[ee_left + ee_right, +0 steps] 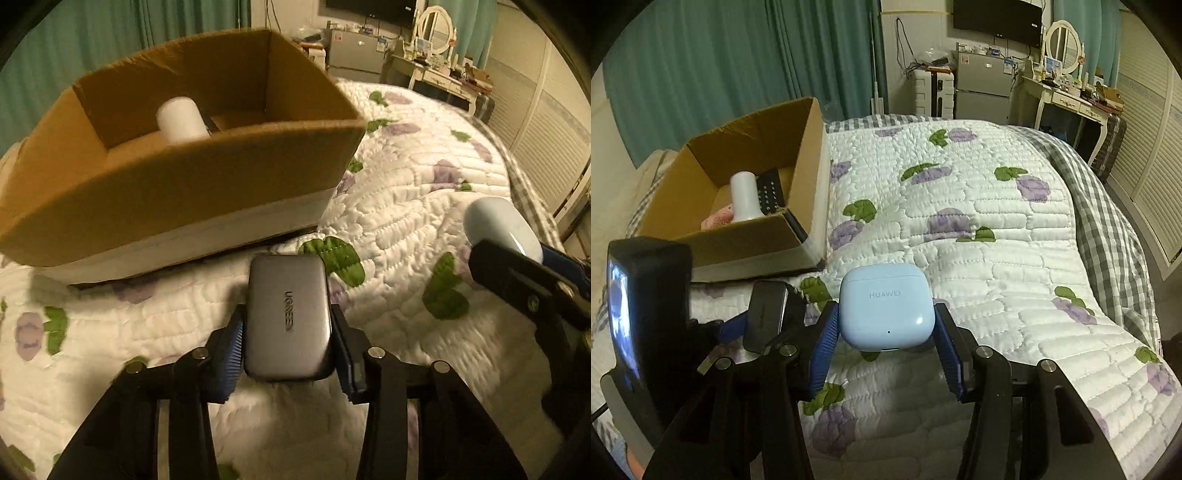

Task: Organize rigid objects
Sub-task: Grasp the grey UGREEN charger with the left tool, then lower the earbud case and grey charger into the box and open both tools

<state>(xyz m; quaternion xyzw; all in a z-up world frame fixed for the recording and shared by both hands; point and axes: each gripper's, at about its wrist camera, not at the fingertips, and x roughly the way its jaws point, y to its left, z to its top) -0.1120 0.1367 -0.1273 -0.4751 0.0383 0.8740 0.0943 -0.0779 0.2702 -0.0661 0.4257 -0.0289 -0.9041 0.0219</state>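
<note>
My left gripper [287, 325] is shut on a grey UGREEN charger block [288, 317], held above the quilt just in front of the open cardboard box [147, 192]. My right gripper [886, 325] is shut on a light blue Huawei earbud case [884, 310], to the right of the box [738, 243]. The case also shows at the right in the left wrist view [495, 225]. The charger and the left gripper show at the left in the right wrist view [764, 317]. Inside the box lie a white bottle [744, 195], a black remote [770, 192] and a pink item [718, 218].
The box sits on a bed with a white flowered quilt [979, 229] and a grey checked blanket [1104, 221] at the right edge. Teal curtains, a small fridge [982, 88], a dressing table with mirror [1067, 96] and slatted doors stand beyond the bed.
</note>
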